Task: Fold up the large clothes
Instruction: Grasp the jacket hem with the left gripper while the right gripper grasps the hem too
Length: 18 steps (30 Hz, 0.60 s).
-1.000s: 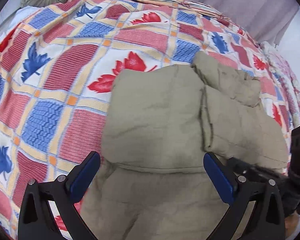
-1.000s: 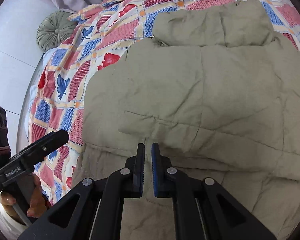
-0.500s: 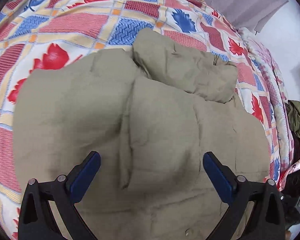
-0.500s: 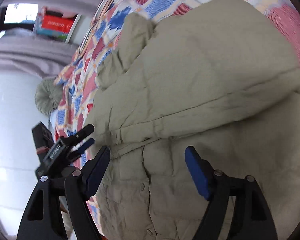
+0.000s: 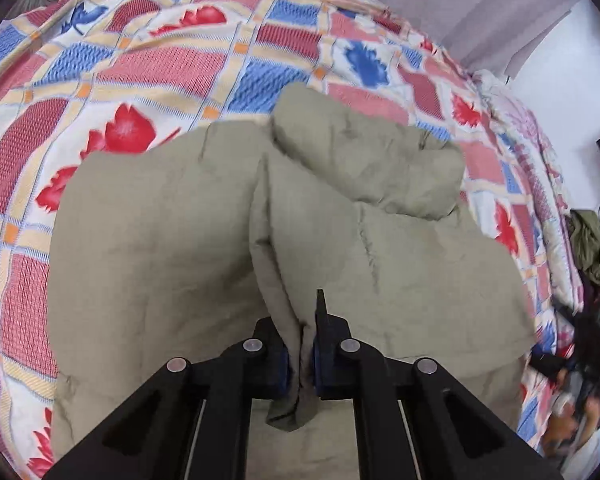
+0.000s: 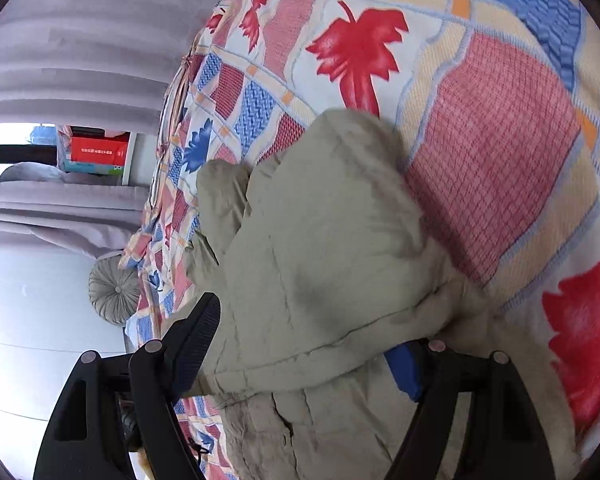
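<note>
A large khaki padded jacket [image 5: 188, 248] lies partly folded on a bed, its sleeves folded over the body and its hood [image 5: 364, 164] at the far end. My left gripper [image 5: 300, 360] is shut on a raised ridge of the jacket's fabric near its middle. In the right wrist view the same jacket [image 6: 320, 248] fills the centre. My right gripper [image 6: 300, 344] is open, its jaws wide apart on either side of a folded edge of the jacket, with the fabric between them.
The bed is covered by a red, blue and cream patchwork bedspread [image 5: 148, 64] with leaf prints. A round grey cushion [image 6: 114, 294] lies at the bed's head. Grey curtains [image 6: 72, 40] hang behind. Clothes [image 5: 588, 248] are piled beyond the bed's right side.
My left gripper was open above the jacket and has shut on a fold of its fabric. My right gripper opened and moved down around the jacket's folded edge.
</note>
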{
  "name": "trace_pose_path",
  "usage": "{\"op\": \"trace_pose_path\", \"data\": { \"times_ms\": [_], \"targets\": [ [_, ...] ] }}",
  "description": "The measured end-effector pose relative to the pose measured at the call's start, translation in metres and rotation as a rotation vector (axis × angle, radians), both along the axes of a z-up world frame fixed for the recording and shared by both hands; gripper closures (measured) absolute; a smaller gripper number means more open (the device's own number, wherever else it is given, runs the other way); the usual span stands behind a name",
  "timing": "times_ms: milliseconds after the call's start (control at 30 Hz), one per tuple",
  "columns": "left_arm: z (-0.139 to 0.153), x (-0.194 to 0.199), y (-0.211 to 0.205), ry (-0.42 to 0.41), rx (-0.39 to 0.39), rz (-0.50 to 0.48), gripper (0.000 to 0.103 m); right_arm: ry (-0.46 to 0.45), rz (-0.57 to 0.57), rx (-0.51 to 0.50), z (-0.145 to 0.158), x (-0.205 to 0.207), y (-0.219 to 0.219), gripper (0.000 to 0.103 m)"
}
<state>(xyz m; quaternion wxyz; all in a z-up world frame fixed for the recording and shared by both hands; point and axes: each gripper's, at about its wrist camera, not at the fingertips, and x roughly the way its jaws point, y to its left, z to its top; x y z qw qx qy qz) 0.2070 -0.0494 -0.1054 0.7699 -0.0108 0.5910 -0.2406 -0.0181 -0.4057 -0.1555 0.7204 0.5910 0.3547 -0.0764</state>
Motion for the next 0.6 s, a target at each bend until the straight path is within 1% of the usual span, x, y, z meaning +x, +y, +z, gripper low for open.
{"op": "trace_pose_path", "data": {
  "times_ms": [67,133,200,233,300,333,400,467,533,600],
  "targets": [
    [-0.014,-0.002,0.001,0.014,0.031,-0.006,0.093,0.002,0.008,-0.029,0.005,0.004,-0.007,0.023],
    [-0.028,-0.004,0.002,0.026,0.049,0.008,0.093,0.038,0.021,-0.068,0.002,0.007,-0.011,0.023],
    [-0.038,-0.005,0.003,0.029,0.058,0.026,0.093,0.104,0.018,-0.079,-0.015,0.007,-0.013,0.023],
    [-0.039,-0.005,0.003,0.028,0.060,0.027,0.093,0.121,0.014,-0.070,-0.023,0.006,-0.015,0.026],
    [-0.034,-0.006,0.004,0.005,0.081,0.017,0.092,0.126,0.003,-0.056,-0.034,0.001,-0.016,0.027],
    [-0.030,-0.005,0.005,-0.019,0.109,0.014,0.092,0.122,-0.002,-0.050,-0.036,-0.001,-0.017,0.027],
    [-0.023,-0.004,0.011,-0.066,0.174,0.021,0.092,0.121,0.003,-0.052,-0.034,-0.003,-0.015,0.027],
    [-0.016,0.001,0.021,-0.087,0.215,0.043,0.092,0.124,0.014,-0.064,-0.029,-0.007,-0.013,0.027],
    [-0.007,0.004,0.033,-0.082,0.194,0.064,0.092,0.133,0.016,-0.069,-0.020,-0.015,-0.009,0.027],
    [0.005,0.005,0.040,-0.094,0.178,0.073,0.092,0.147,0.044,-0.077,-0.010,-0.024,0.000,0.027]
  ]
}}
